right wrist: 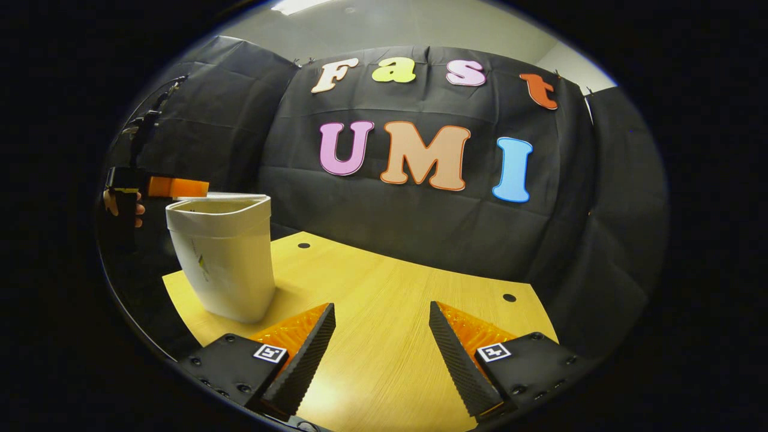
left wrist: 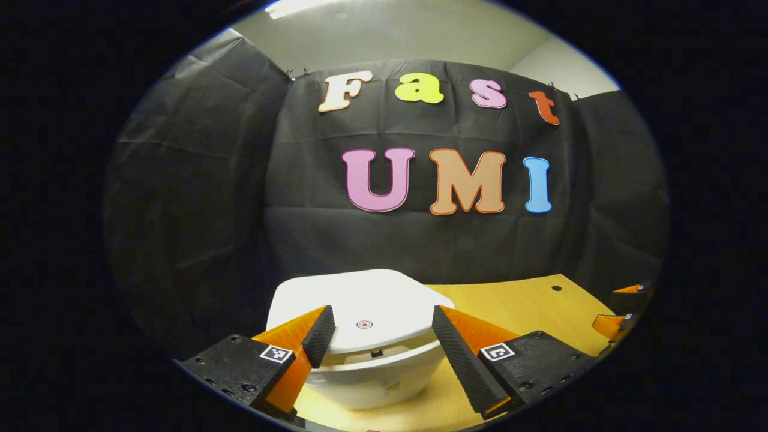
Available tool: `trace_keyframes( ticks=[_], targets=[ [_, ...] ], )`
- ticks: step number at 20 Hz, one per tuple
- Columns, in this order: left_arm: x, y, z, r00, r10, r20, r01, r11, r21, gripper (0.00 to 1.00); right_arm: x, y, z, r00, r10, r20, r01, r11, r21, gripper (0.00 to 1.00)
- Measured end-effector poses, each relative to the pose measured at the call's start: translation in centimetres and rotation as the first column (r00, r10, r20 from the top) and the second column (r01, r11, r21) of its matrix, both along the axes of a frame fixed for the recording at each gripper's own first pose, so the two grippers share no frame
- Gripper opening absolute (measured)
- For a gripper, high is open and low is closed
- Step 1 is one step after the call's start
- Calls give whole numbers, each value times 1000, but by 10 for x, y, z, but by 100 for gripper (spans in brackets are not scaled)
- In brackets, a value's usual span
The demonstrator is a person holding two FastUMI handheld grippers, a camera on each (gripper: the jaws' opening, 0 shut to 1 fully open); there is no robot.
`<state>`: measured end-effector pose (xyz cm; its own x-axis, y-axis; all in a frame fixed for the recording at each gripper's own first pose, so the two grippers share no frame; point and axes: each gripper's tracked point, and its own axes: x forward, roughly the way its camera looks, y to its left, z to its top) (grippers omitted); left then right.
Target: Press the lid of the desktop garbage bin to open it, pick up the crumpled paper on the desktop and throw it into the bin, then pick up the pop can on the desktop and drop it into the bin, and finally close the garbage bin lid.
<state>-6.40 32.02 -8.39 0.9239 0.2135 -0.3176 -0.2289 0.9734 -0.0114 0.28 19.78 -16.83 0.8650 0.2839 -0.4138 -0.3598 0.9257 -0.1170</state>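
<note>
With lid (left wrist: 366, 312) nearly down, bin (right wrist: 223, 258) interior hidden

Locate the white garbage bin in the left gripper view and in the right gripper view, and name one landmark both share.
Left gripper view: the garbage bin sits bottom centre, close up, its lid between the open fingers of the left gripper.
Right gripper view: the bin stands at left on the wooden desktop, with the left gripper above its lid.
Shared landmark: the small dark hole in the desktop.
</note>
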Motion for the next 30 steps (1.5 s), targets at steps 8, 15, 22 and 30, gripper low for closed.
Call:
trace_keyframes(
  ticks=[8,15,22,30],
  targets=[
    [-10,-4,-20,984,-74,-164,77,997,9,93,0,11,3,1000,25,10,-25,1000,1,99],
    [8,-14,-15,983,-66,-171,70,997,15,93,-3,0,3,1000,3,5,-3,1000,22,99],
    [13,-12,-25,986,-11,-169,19,999,43,88,-8,-10,-5,1000,-19,-13,20,999,30,99],
    [20,-19,-8,997,-41,-62,41,999,-3,91,1,-14,18,999,-51,18,49,994,95,99]
  ],
)
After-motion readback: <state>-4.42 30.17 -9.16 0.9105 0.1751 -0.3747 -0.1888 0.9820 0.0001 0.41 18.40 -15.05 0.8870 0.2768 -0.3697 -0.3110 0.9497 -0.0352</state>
